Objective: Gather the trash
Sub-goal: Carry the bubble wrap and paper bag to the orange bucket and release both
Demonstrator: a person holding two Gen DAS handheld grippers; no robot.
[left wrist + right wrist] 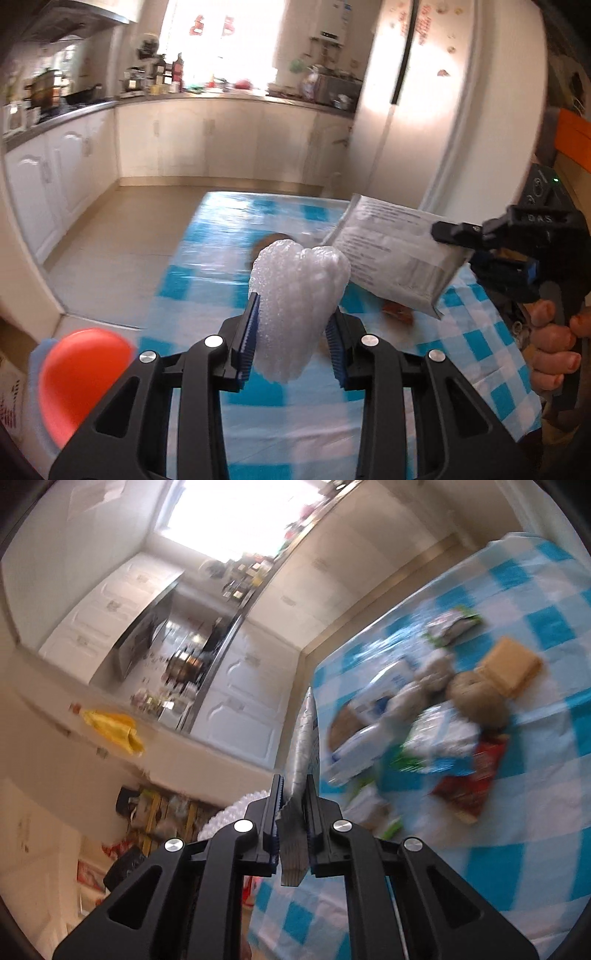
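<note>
Here, my left gripper (291,343) is clamped on a lump of white foam netting (299,306), bubbly and soft, bulging above the ribbed blue pads. My right gripper (293,830) pinches a flat silvery foil pouch (303,746) edge-on; from the left wrist its pale printed face shows, crinkled, held above the table (280,439). My hand (554,350) wraps the right handle. The table wears a glossy blue-and-white checked cloth (517,812). On it, beyond the pouch, lie a red wrapper (476,775), a tan square biscuit-like block (509,668) and blurred packets.
</note>
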